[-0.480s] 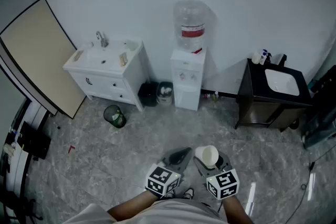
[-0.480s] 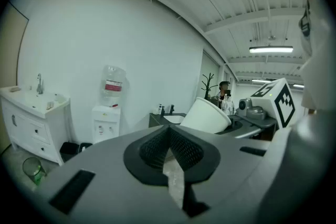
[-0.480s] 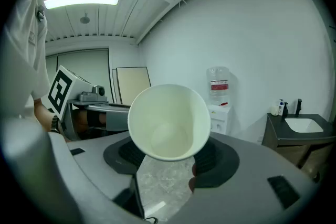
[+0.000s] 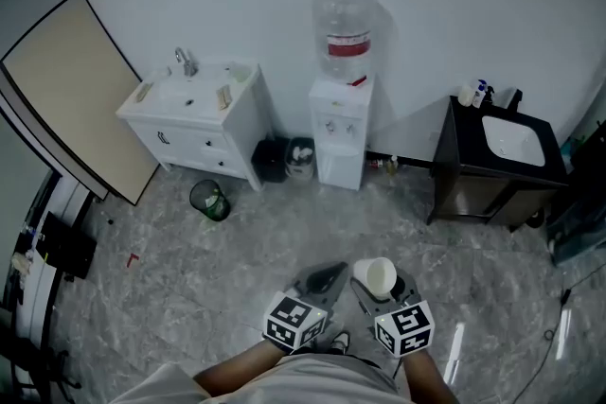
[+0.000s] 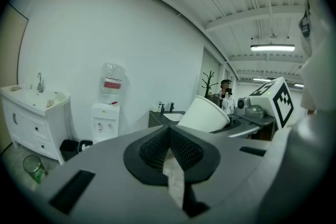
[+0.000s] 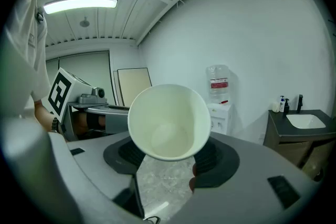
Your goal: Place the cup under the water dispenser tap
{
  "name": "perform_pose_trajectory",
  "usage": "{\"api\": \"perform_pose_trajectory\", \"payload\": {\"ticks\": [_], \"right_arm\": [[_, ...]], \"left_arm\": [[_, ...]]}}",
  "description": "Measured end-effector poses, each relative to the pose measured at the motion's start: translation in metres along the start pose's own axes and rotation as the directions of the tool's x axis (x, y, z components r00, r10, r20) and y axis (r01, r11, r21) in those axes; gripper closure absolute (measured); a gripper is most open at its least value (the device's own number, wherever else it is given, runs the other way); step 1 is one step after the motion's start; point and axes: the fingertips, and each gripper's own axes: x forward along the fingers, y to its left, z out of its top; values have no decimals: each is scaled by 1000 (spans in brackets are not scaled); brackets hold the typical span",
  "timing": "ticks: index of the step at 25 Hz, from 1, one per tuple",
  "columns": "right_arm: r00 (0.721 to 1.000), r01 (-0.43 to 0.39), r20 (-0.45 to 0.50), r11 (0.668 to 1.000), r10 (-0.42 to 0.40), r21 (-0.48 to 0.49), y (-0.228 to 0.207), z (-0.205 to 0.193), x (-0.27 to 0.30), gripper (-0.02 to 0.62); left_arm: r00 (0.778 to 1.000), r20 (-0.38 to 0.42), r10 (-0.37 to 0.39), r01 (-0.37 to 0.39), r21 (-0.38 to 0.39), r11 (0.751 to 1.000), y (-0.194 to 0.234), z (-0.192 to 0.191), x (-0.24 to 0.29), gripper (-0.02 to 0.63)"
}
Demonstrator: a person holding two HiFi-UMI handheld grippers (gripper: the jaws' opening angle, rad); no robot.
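A white paper cup (image 4: 375,276) sits in my right gripper (image 4: 379,287), whose jaws are shut on its lower part; the cup (image 6: 169,122) is empty and its mouth tips back toward the camera. The cup (image 5: 203,114) also shows to the right in the left gripper view. My left gripper (image 4: 322,282) is shut with nothing in it, its pads (image 5: 169,145) meeting at a thin seam. The white water dispenser (image 4: 340,130), with a clear bottle (image 4: 345,34) on top, stands against the far wall, well ahead of both grippers. The dispenser (image 6: 219,113) lies just right of the cup's rim.
A white sink cabinet (image 4: 195,120) stands left of the dispenser, with two dark bins (image 4: 286,160) between them. A dark vanity with a basin (image 4: 495,159) is at the right. A green mesh bin (image 4: 209,201) sits on the marble floor (image 4: 284,232). A tan board (image 4: 64,95) leans at left.
The dispenser and furniture have shifted slightly in the head view; the grippers and the cup keep the same place near the bottom edge.
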Motion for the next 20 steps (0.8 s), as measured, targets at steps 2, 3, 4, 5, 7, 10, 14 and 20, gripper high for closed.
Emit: {"api": "perform_pose_trajectory", "payload": {"ticks": [2,3,4,5,7,10,14,20], "right_arm": [[1000,-5,5,1000,4,2,-1,-1,-2,327],[1000,-7,7,1000,7,3,-2,-1,-3,327],[1000,-10,10,1000,10,2,-3,0,-3,327],[1000,-13,14,1000,13,2,-4,1,-3,327],[1000,-19,21,1000,19,6,-7,1,-4,327],[999,-21,25,999,20,25,-14,0,-4,327],[999,-23,24,999,22,29,-19,5,7,327],[1000,-15,6,999,15,40,-38,9,44,327]], "left_arm": [[1000,-7,5,-5,-3,1000,-1,-3,1,601],[1000,-9,8,-8,-4,1000,-2,-4,1,601],[1000,-10,11,-11,-5,1000,-2,-4,2,601],[1000,-11,13,-13,-6,1000,-2,-5,3,601],[1000,-12,16,-16,-7,1000,-3,-5,6,601],[1000,-12,16,-16,-2,1000,-4,-5,10,601],[1000,-5,25,-25,-6,1000,9,-1,16,601],[1000,3,25,-25,-24,999,46,4,40,601]]}}
